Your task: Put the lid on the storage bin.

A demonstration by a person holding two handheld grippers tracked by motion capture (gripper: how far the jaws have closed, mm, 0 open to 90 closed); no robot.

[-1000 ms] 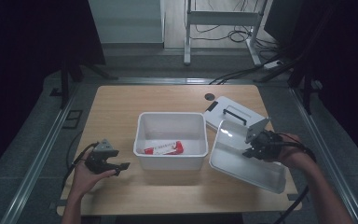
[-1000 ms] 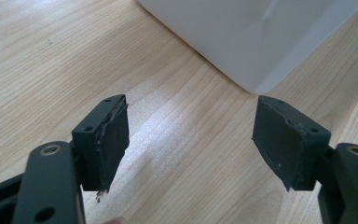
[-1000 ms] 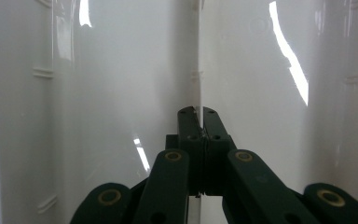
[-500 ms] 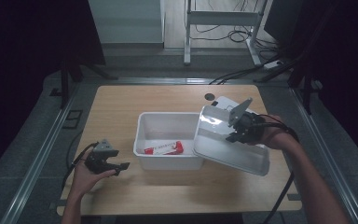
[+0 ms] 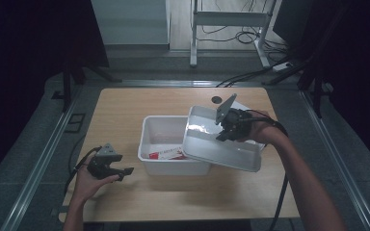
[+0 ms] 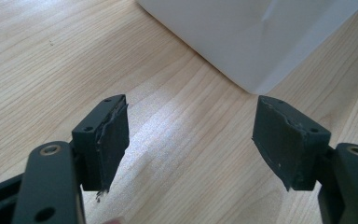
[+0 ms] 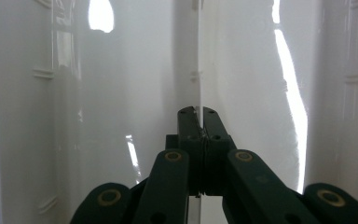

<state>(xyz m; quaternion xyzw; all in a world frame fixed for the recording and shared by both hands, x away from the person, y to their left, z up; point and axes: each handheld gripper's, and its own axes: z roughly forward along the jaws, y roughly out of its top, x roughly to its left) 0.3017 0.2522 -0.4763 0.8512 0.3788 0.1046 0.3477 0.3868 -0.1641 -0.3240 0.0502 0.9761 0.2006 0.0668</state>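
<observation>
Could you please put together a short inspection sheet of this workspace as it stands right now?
Surface: wooden table, bare wood around the bin.
Job's things: white bin holding a red and white packet; white lid held tilted over the bin's right side.
Clutter: small dark round spot at the far edge.
Grippers: right gripper clamped on the lid; left gripper open, low over the table.
Cables: one trails from each gripper; more on the floor beyond.
Surroundings: dark curtains, metal stand.

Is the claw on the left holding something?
No, the left gripper has its jaws wide apart with only bare wooden table between them, beside the white bin.
</observation>
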